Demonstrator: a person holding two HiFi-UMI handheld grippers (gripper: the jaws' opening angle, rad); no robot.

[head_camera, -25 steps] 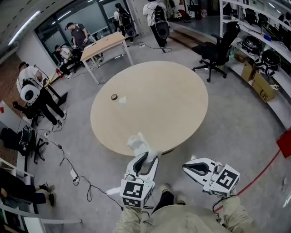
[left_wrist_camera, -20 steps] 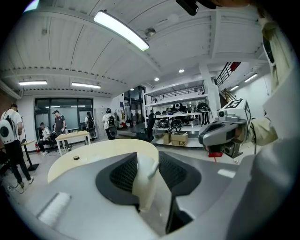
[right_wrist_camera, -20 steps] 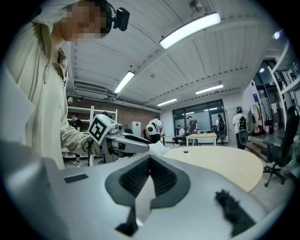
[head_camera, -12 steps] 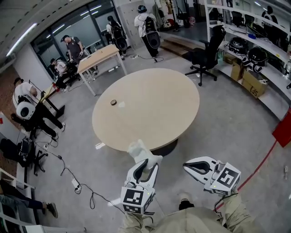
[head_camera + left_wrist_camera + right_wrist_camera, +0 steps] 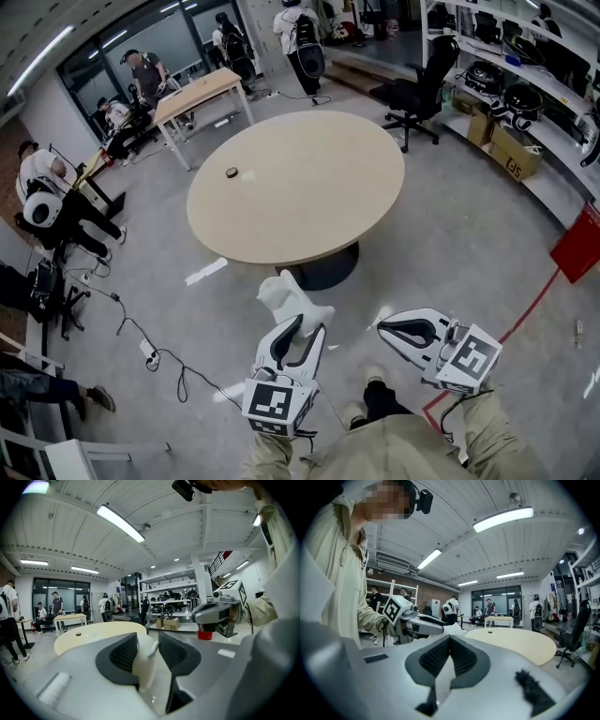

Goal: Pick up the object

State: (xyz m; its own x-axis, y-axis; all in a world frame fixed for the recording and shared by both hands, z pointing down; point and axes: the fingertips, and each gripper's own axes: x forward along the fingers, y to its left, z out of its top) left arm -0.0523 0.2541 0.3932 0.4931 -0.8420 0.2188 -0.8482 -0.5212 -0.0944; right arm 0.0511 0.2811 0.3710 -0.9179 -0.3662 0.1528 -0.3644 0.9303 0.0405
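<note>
Lab: equipment shelves (image 5: 511, 75), round table (image 5: 300, 187)

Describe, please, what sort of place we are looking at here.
Most likely a robotics lab or workshop: a round table stands on bare concrete floor, shelves with gear and cardboard boxes line one wall, and several people wear equipment rigs.

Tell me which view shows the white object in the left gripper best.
Head view: most of the white object sticks out past the left gripper. Left gripper view shows only the part pinched between the pads; right gripper view shows a small white tip.
</note>
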